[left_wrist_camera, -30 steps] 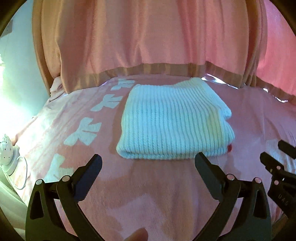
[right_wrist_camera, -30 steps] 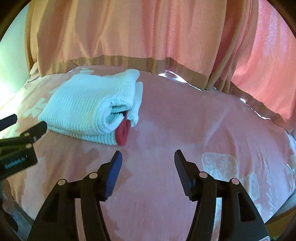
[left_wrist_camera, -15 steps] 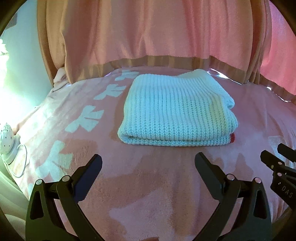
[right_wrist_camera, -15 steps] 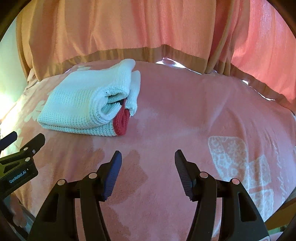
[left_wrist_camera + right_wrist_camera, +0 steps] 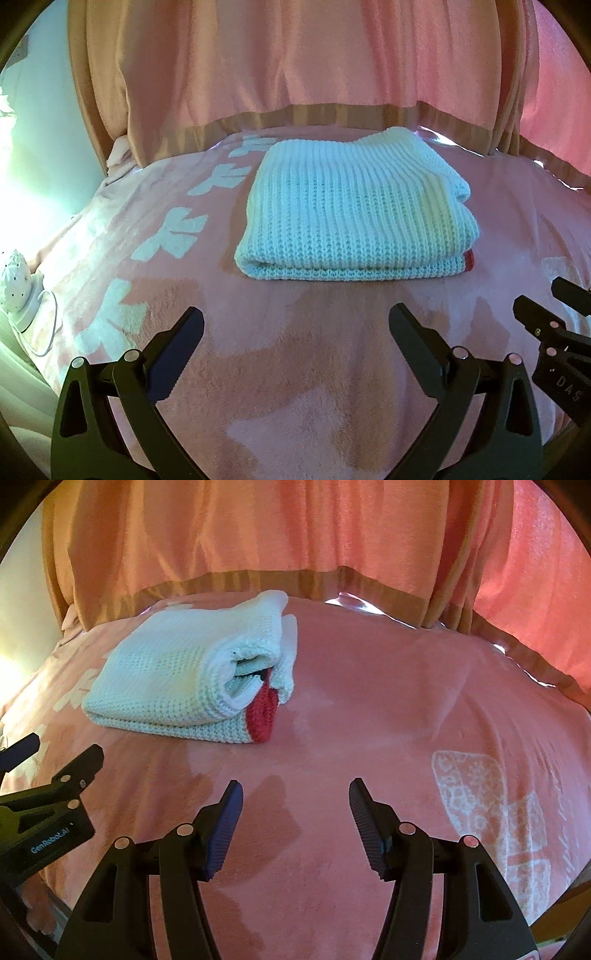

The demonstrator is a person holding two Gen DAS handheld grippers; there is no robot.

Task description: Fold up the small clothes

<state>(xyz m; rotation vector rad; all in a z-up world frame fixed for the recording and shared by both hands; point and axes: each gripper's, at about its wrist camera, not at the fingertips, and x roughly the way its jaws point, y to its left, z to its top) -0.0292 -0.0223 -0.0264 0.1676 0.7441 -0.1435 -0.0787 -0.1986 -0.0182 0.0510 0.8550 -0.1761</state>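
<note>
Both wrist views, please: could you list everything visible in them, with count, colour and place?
knitted garment: one, white with a red edge, folded, lying on the blanket near its far side.
blanket: one, pink with pale bow and square patterns, covering the surface under everything.
curtain: one, pink-orange with a tan band along the hem, hanging behind the blanket.
small ornament: one, white with dark dots, at the blanket's left edge in the left wrist view; what it is I cannot tell.
thin cord: one, white, looped beside the ornament.
left claw: one, black, open, empty, above the near blanket.
right claw: one, black with dark ribbed pads, open, empty, right of the garment.
</note>
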